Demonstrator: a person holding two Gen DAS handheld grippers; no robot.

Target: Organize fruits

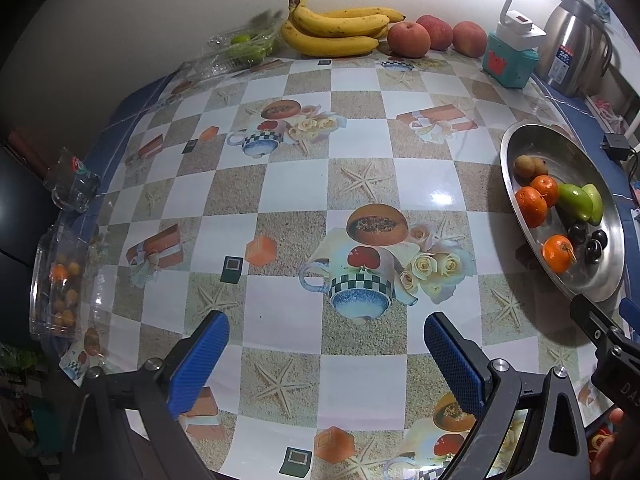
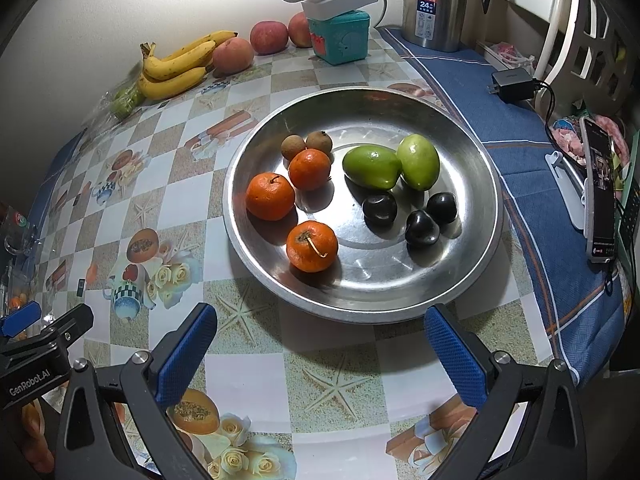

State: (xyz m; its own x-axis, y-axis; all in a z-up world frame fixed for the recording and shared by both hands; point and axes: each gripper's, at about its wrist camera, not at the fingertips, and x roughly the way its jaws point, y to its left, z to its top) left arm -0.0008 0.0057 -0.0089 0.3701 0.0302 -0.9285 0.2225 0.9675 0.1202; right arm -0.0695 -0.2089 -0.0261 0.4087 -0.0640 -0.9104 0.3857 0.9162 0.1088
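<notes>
Starting at the far left of the left wrist view, a clear plastic box of small orange fruits sits at the surface's edge with a glass cup behind it; the right wrist view shows only a sliver of these. Along the back wall lie a clear pack of green fruits, a bunch of bananas and three apples, seen in both views. The left tongs hang over bare patterned cloth, blue pads wide apart and empty. Further right, the right tongs stand equally spread and empty, just short of the metal dish. Only this view shows the dish whole: two brown longans at the back, three stemmed mandarins on its left half, two glossy green fruits touching each other, and three dark, shiny plums near the right. A phone on a stand and a charger on the blue cloth appear rightmost.
</notes>
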